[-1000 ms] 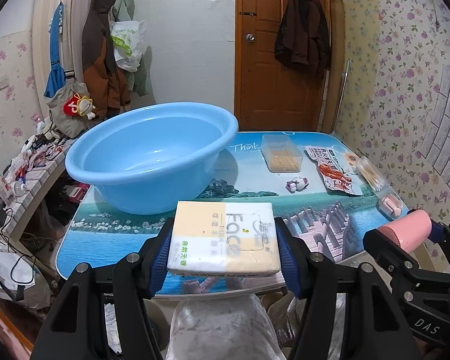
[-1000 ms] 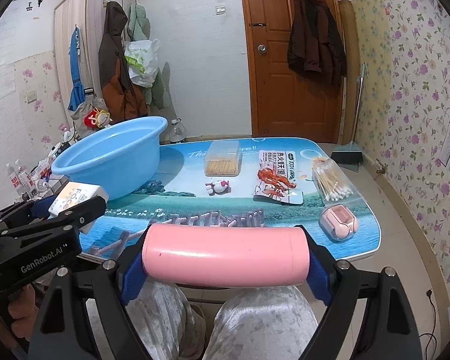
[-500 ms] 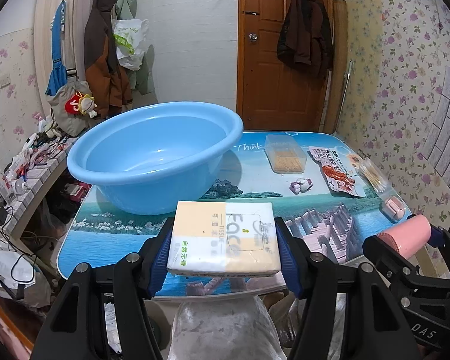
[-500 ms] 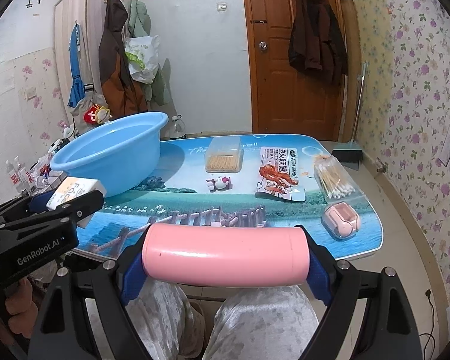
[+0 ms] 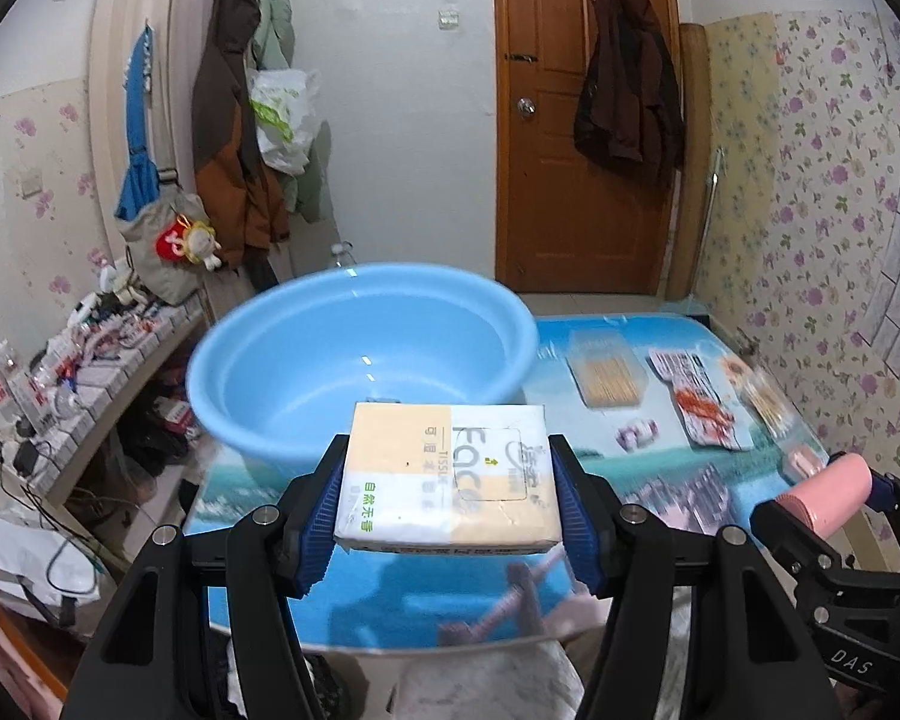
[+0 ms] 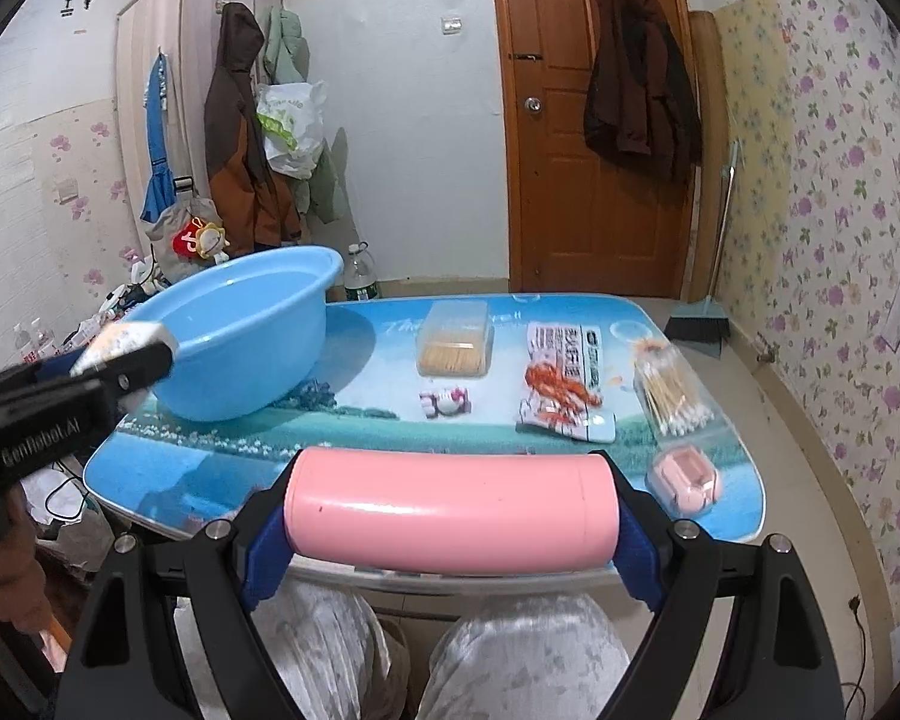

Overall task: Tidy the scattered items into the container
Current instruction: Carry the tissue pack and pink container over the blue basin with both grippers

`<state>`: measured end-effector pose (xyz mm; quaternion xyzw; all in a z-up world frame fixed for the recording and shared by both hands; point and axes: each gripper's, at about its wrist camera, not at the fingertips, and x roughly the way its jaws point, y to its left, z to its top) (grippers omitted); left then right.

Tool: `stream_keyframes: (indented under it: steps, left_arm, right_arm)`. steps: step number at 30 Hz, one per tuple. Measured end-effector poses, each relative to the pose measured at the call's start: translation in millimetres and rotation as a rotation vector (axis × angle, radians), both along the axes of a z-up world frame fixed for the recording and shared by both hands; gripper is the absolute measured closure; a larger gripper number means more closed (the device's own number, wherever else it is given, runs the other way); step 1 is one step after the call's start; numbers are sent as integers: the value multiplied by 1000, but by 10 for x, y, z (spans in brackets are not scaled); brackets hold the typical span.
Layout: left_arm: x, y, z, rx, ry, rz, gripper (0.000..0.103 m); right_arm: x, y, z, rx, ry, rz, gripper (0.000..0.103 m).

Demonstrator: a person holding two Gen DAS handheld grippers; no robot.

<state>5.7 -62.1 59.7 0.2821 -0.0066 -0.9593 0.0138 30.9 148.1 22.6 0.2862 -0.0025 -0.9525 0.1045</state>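
My left gripper (image 5: pixel 447 510) is shut on a yellow-and-white tissue pack (image 5: pixel 447 474), held above the table just before the near rim of the blue basin (image 5: pixel 360 360). My right gripper (image 6: pixel 450 525) is shut on a pink cylinder bottle (image 6: pixel 450 513), held sideways over the table's front edge. On the table lie a clear toothpick box (image 6: pixel 455 339), a small pink-white toy (image 6: pixel 444 402), a red snack packet (image 6: pixel 564 384), a bag of cotton swabs (image 6: pixel 675 390) and a pink case (image 6: pixel 687 477). The basin (image 6: pixel 240 330) stands at the table's left and looks empty.
The picture-printed table (image 6: pixel 360 360) has its front edge near my knees. A cluttered shelf (image 5: pixel 90 348) stands left of the table. Coats hang on the wall and on the door (image 6: pixel 582 120) behind. A dustpan (image 6: pixel 699 324) lies on the floor at the far right.
My left gripper has risen and moved forward with the tissue pack towards the basin. My right gripper has lifted a little with the pink bottle.
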Motion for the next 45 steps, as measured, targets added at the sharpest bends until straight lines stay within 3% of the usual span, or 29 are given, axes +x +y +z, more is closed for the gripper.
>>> stream_keyframes:
  steps: [6,20,34,45]
  left_arm:
    - [-112,-174,208,-16,37,22,43]
    - [-665,-737,411,-27,15,74,43]
    - [-1266,-912,106,-107,-123,45,43]
    - [-1483,-886,-225,-125,-219,1,43]
  right_arm:
    - [-122,-113,174,18,27,30,15]
    - [-697,-725,702,22,110,153,15]
    - [-1807,-1272,821,23,48,205,15]
    - [-2274,-1847,645,55,19,262,15]
